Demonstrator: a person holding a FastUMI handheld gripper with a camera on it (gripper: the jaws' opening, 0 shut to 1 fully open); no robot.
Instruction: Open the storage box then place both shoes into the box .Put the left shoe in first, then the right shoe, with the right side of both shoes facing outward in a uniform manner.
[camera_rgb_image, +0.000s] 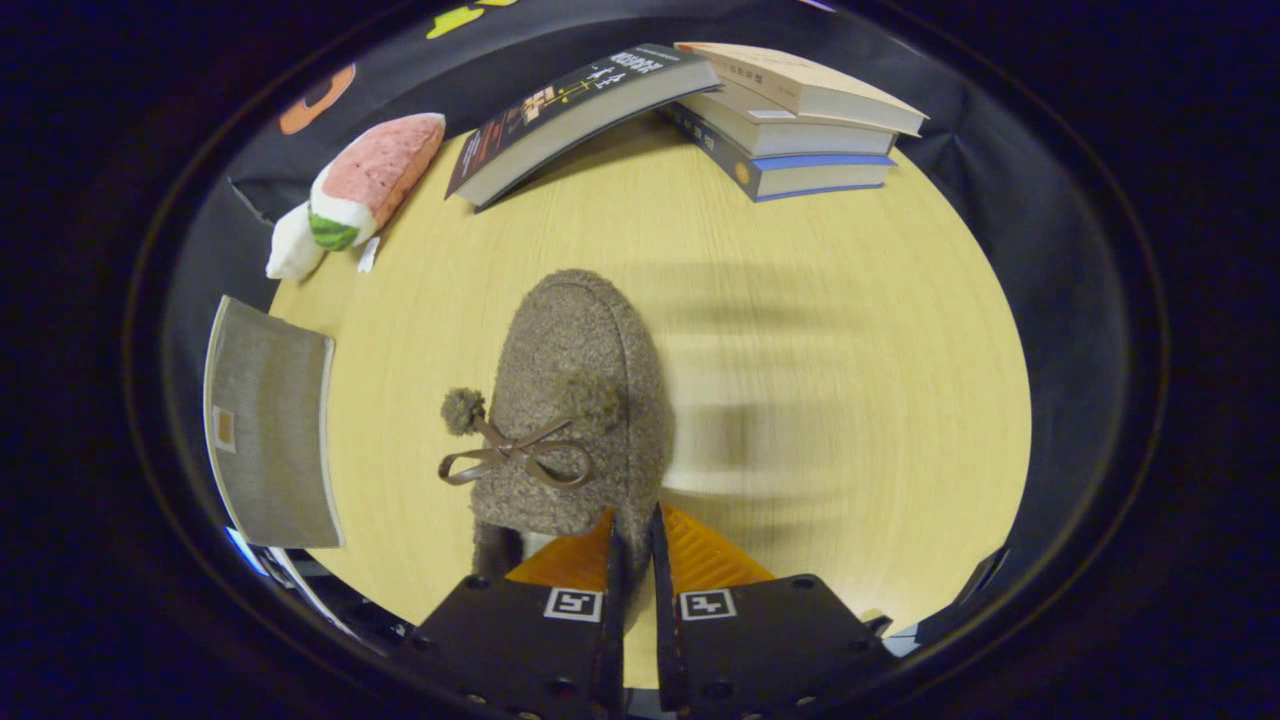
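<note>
box (268, 425), grey with a small orange tag, lies off to the left of my fingers; i cannot tell what is in it or whether it is open. my gripper (632, 548) has its orange fingers (575, 558) drawn narrow, pinching the heel edge of the brown fuzzy shoe (575, 400), whose toe points away from me and whose bow and pompom hang on its left side. pale wooden table (850, 330) spreads beneath. beyond the shoe sit a stack of books (790, 130), a leaning book (570, 110) and a watermelon plush (360, 190), with black cloth behind.
</note>
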